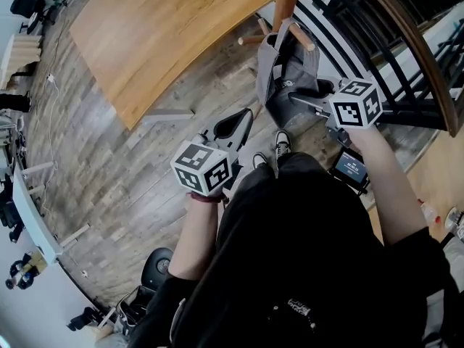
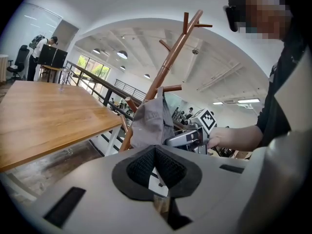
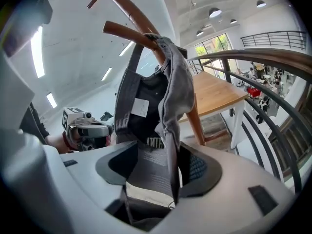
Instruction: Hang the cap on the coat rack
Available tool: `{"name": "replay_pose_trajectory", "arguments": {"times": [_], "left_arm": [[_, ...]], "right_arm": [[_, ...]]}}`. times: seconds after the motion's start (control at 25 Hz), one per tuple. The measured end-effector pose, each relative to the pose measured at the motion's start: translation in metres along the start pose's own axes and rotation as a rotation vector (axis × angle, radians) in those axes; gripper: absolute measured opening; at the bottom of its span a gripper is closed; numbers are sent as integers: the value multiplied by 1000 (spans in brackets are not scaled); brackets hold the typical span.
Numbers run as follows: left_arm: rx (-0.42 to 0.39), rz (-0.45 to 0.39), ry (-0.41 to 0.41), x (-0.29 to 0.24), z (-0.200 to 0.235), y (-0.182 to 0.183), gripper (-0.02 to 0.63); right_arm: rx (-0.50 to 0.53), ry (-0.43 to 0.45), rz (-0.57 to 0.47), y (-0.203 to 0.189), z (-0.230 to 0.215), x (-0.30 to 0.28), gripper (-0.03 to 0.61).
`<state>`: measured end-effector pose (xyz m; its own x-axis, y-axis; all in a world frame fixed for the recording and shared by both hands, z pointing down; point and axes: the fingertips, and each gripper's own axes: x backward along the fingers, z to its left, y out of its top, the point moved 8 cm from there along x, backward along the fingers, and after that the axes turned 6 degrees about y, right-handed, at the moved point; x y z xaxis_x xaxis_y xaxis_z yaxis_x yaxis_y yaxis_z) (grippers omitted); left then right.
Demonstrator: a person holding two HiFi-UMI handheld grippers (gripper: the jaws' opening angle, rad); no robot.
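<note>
Right gripper [image 3: 158, 172]: jaws apart, with the lower cloth of the cap [image 3: 161, 106] hanging loose between the pads [image 3: 201, 165], which do not appear to press on it. Left gripper [image 2: 157, 172]: jaws together and empty, on the near side of the rack [image 2: 168, 62], clear of the cap. The cap hangs from a low peg [image 3: 126, 30] of the rack, so the hanging itself appears done and only the release is left. To do this well, the right gripper should back straight away from the rack, jaws kept wide, so that no pad drags the cloth and lifts the cap off the peg; the left gripper need not come nearer. The right gripper view alone shows the cloth between the pads, the cap's inside with its white label [image 3: 139, 107], and the cap's top hooked over the peg. The left gripper view alone shows the cap's outer side and the rack's upper pegs. The head view alone places both grippers before the rack, left farther from it.
</note>
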<state>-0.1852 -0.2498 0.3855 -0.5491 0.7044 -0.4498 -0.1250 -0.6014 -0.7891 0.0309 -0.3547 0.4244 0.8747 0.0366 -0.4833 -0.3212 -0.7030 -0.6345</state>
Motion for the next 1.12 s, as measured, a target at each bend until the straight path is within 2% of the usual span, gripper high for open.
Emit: {"name": "replay_pose_trajectory", "arguments": {"times": [0.2,0.4,0.52,0.6,0.72,0.88,0.96,1.0,1.04,1.12], "left_arm": [[-75,6,5,4,-11,8,5],[-87,-6,-23,18,-21,31,5],[-97,-10,-40,30,-19,26,5],[-108,-15,-48,33,-17,20,5],[-126,-33,-61,25,-24,40,5],[-160,-63,-87,26,-36,56,5],[-182,-78,-101,29,-42,61,5],[-196,-89,-107,31,-45,64,5],[-210,-104,-113,33,-48,68,5],[-237,-137,-123,41,-53,79,5]], "right_arm": [[-48,-46,-65,-5,-15,18,287],[-80,-145,-104,8,-15,43,301],[-108,-197,-131,-1,-10,45,307],[-116,-206,-152,-9,-8,44,307],[-100,-221,-153,5,-4,57,307],[-97,-287,-150,8,2,71,307],[-86,-262,-178,11,16,73,304],[-70,-234,-196,15,26,74,293],[-47,-198,-216,20,38,75,250],[11,-101,-273,35,66,76,38]]}}
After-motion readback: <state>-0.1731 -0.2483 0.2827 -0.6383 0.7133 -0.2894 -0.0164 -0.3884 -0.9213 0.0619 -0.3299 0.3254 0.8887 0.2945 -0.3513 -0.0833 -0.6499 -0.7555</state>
